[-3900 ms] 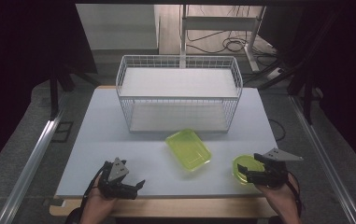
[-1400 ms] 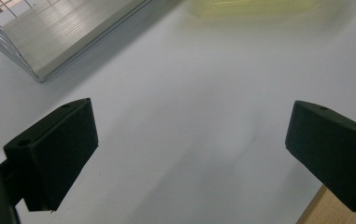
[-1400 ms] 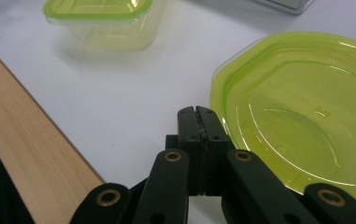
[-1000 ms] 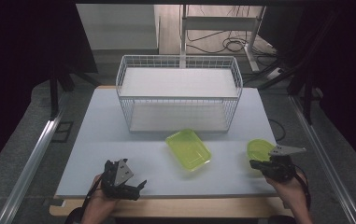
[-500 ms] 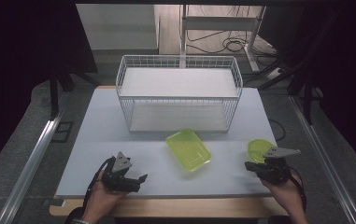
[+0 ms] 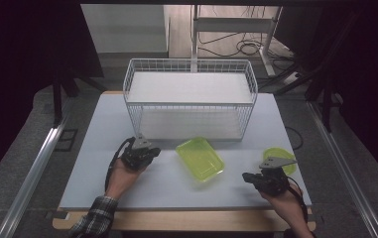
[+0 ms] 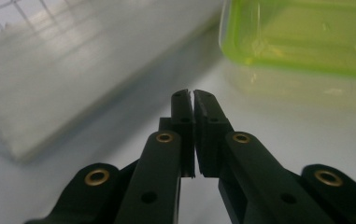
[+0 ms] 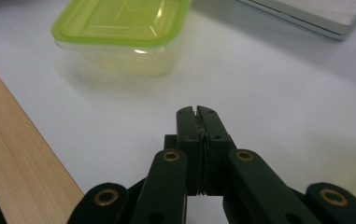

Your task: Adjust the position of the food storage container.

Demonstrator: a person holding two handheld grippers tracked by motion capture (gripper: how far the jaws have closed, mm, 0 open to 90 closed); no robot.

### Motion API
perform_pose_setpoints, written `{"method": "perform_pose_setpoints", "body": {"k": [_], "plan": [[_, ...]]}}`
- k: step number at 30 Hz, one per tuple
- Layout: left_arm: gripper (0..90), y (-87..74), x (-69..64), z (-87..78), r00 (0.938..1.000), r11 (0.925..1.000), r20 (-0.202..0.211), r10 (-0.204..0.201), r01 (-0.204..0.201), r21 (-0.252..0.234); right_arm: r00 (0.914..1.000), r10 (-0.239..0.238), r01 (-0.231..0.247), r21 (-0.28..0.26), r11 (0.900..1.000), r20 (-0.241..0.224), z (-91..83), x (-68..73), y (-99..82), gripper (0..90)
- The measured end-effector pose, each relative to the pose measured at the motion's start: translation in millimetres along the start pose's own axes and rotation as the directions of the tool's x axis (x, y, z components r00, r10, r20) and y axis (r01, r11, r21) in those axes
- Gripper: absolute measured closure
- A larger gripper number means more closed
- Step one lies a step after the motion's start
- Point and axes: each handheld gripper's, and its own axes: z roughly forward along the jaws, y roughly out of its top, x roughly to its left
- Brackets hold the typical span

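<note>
The rectangular clear plastic box with a green lid (image 6: 200,159) lies on the white tabletop (image 6: 92,134), between the left tongs (image 6: 153,151) and the right tongs (image 6: 246,176). Both tongs are closed, holding nothing; the left have just been closing. The round green lid (image 6: 281,153) is half hidden behind the right tongs.

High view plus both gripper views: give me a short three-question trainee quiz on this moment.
1. True or false: the green-lidded box sits inside the wire basket.
2. What does the left gripper hold? A) the box B) the round green lid C) nothing
3. Fill in: the right gripper has its jaws ____.

Key: 1 false, it stands on the white table in front of the basket. 2 C, its jaws have just closed on nothing. 3 shut.
</note>
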Motion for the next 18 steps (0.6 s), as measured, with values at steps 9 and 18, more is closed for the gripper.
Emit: {"method": "perform_pose_setpoints", "body": {"k": [9,18], "plan": [[88.3,30.0,5.3,50.8,0.9986,0.9995,0.042,0.032,-0.032,0.006,0.999,-0.031,0.032,0.009,0.9995,-0.03,16.7,13.5,9.1,87.5],[86.4,34.0,-2.4,56.2,0.9922,0.9987,0.115,0.046,-0.048,0.016,0.9994,-0.029,0.029,0.013,0.9995,-0.021,18.9,13.0,9.2,87.0]]}}
